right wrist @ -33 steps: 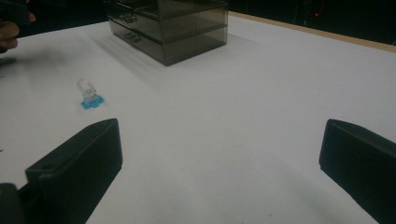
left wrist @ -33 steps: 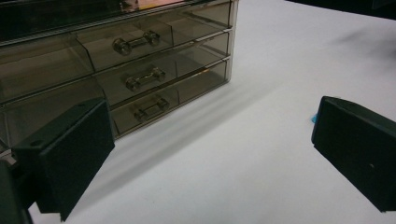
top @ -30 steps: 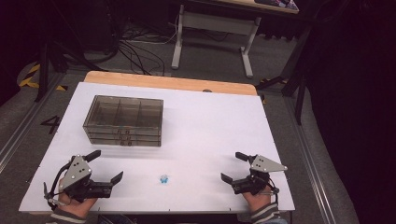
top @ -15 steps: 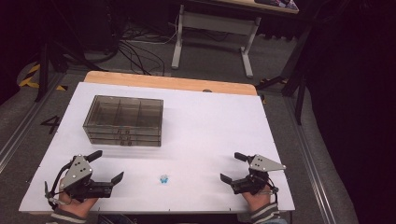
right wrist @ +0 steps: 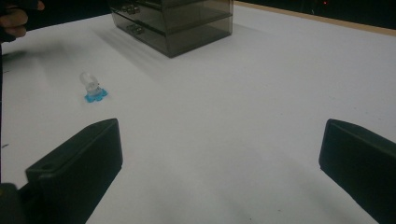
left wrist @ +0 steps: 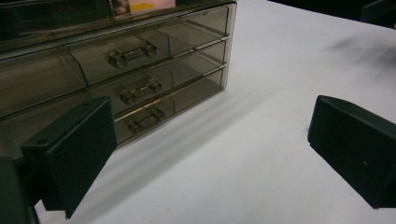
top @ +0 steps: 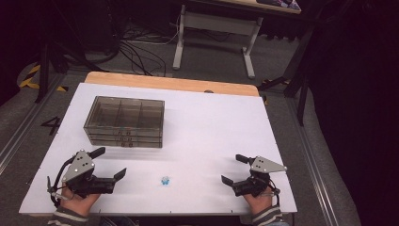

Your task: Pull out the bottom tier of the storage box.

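High view: left gripper (top: 112,163) and right gripper (top: 233,168) are resting near the table's (top: 211,122) front edge, jaws spread, gripping nothing; small blue-based piece (top: 164,180) is lying between them.

Left gripper view: drawer box (left wrist: 140,74) is sitting just ahead, drawers closed.

Right gripper view: the piece (right wrist: 92,87) is waiting untouched; the approach is likely starting, and picking it up calls for reaching left.

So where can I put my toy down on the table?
Right of the drawers, the table is bare to its edge. There's also room between the little blue thing and the right gripper. The tightest spot is between drawers and left gripper.
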A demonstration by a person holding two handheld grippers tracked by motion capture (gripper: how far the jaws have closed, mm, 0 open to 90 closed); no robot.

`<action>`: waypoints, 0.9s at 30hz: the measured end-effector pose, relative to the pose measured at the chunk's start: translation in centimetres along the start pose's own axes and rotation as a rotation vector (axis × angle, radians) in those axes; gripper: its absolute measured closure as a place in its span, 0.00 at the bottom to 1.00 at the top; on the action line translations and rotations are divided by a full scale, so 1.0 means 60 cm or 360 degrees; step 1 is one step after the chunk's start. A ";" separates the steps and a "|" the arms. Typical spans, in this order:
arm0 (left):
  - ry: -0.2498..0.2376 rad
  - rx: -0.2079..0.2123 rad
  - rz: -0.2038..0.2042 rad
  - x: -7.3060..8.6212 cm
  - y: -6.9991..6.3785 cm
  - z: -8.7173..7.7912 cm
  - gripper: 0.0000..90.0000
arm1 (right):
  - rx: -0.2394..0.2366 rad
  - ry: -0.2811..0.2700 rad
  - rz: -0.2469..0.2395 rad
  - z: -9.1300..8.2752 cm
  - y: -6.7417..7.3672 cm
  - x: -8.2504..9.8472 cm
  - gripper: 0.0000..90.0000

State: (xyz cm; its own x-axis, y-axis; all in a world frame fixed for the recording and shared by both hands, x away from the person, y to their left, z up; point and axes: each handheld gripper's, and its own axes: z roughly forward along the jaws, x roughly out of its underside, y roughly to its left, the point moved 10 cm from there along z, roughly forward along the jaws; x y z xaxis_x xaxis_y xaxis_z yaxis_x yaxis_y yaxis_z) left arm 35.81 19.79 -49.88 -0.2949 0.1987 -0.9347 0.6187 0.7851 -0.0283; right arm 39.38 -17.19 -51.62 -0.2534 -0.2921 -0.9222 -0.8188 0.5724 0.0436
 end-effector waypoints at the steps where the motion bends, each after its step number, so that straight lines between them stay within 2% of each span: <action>1: 0.0001 0.0001 -0.0005 -0.001 0.000 0.001 0.02 | 0.0001 0.0002 0.0000 0.000 0.000 0.000 0.00; 27: 0.0022 0.0043 0.0003 -0.034 0.010 0.039 0.03 | -0.0011 0.0020 -0.0006 0.003 0.002 0.003 0.00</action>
State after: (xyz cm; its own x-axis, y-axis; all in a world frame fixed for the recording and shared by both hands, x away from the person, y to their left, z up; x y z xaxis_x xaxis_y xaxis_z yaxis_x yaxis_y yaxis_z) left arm 38.47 18.52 -48.83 -0.3038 0.2083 -0.9297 0.6388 0.7685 -0.0365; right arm 39.32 -17.01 -51.83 -0.2569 -0.3039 -0.9174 -0.8234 0.5658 0.0431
